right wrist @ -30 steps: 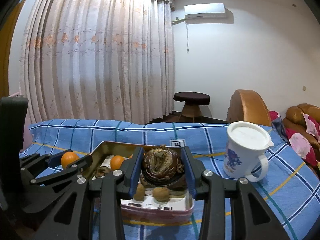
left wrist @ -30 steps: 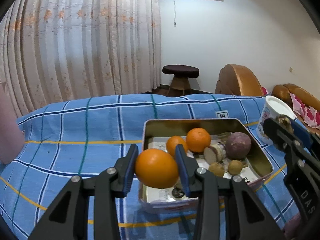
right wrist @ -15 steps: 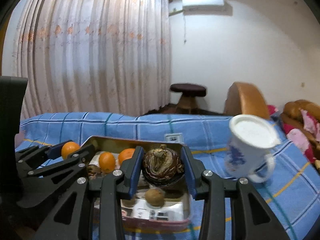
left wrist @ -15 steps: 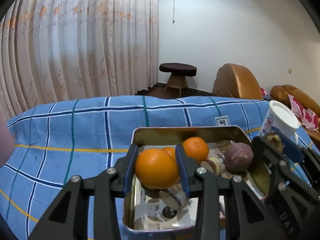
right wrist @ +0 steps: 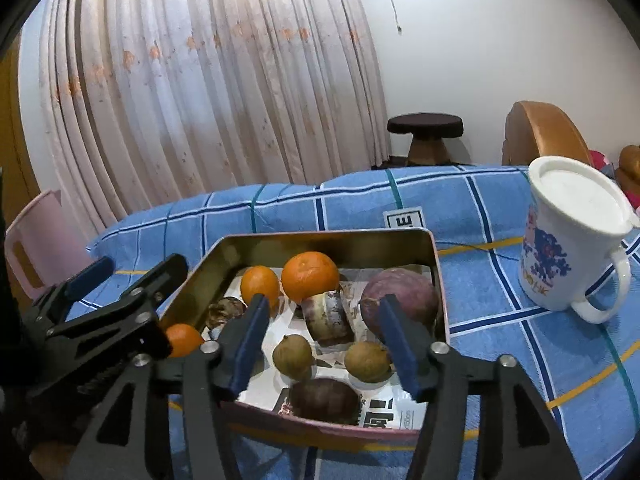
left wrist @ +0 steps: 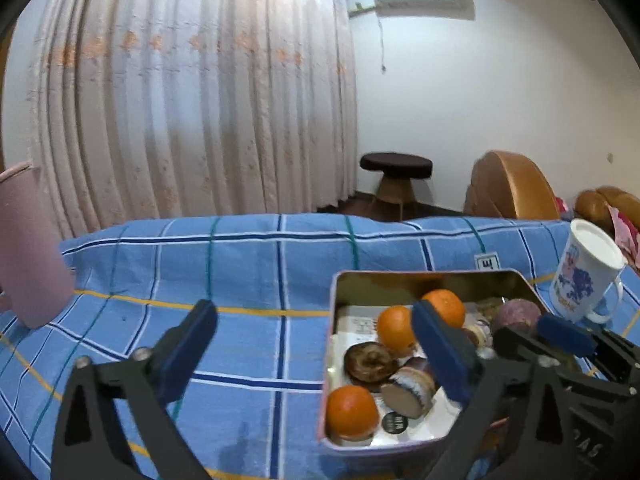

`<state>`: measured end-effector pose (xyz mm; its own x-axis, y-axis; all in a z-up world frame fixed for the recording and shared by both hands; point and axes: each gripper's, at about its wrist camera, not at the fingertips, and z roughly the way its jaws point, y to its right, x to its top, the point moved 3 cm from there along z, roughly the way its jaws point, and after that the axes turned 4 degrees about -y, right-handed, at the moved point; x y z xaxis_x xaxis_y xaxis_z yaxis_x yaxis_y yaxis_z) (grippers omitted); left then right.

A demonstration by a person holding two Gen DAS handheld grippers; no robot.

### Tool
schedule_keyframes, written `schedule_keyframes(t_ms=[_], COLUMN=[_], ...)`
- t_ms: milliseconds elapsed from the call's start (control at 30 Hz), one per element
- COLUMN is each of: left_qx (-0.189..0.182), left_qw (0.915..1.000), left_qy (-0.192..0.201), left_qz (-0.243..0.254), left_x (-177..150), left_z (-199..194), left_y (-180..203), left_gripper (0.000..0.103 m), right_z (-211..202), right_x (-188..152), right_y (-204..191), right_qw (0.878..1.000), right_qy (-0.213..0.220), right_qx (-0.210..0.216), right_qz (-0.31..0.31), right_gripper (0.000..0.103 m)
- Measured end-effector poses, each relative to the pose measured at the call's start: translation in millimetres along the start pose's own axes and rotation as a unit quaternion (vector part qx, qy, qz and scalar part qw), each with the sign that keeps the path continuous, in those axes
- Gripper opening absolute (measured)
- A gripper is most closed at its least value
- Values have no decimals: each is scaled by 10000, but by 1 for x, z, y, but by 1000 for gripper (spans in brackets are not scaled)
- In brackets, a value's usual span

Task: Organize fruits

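A metal tin (left wrist: pixel 424 276) (right wrist: pixel 320 236) on the blue checked cloth holds the fruit. My left gripper (left wrist: pixel 316 344) hangs at the tin's left edge, its jaws opening wide with nothing between them. An orange (left wrist: pixel 352 412) (right wrist: pixel 184 338) lies free in the tin's near left corner, and two more oranges (right wrist: pixel 310 276) sit farther back. My right gripper (right wrist: pixel 324 344) hovers over the tin's front, jaws opening, gripping nothing. A dark wrinkled fruit (right wrist: pixel 324 398) lies loose below it, beside two small brown fruits (right wrist: pixel 292 356). A purple fruit (right wrist: pixel 400 296) rests at the right.
A white lidded mug (right wrist: pixel 572 240) (left wrist: pixel 588 276) stands right of the tin. A pink jug (left wrist: pixel 28 248) (right wrist: pixel 32 240) stands at the far left. The blue cloth (left wrist: pixel 240 320) lies bare left of the tin. Curtains, a stool and armchairs are behind.
The left gripper let go of the orange, which now lies in the tin. The right gripper let go of the dark wrinkled fruit, now at the tin's front. Both jaws spread apart.
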<state>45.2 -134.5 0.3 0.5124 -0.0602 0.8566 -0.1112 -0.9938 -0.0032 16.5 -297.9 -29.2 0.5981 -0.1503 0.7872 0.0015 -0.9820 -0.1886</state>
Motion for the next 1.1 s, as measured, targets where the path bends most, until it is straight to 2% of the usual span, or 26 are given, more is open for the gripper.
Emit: schedule_keyframes(t_ms=[100, 233, 400, 500, 633, 800, 1100], left_qx=[-116, -77, -119, -79, -27, -37, -3], left_qw=[9999, 9997, 9992, 9987, 9981, 9976, 9973], left_qy=[25, 230, 374, 501, 603, 684, 725], left_qz=[-69, 56, -17, 58, 105, 96, 105], left_x=[-2, -5, -11, -15, -23, -25, -25], left_z=[-8, -21, -37, -44, -51, -58, -64], left_y=[-7, -6, -14, -16, -17, -18, -19], left_gripper=[103, 103, 103, 103, 103, 103, 103], right_z=[-13, -30, -58, -74, -92, -100, -104], right_x=[-1, -2, -6, -10, -17, -19, -20], right_y=[0, -6, -18, -22, -27, -30, -29], right_qw=[9996, 9964, 9871, 9807, 9722, 9676, 9670], right_qy=[245, 733, 1376, 1672, 2013, 2172, 2219], right_qx=[-80, -436, -810, -1008, -1190, -1278, -1242], right_qz=[69, 35, -84, -110, -104, -154, -118], right_gripper=[74, 74, 75, 81, 82, 82, 82])
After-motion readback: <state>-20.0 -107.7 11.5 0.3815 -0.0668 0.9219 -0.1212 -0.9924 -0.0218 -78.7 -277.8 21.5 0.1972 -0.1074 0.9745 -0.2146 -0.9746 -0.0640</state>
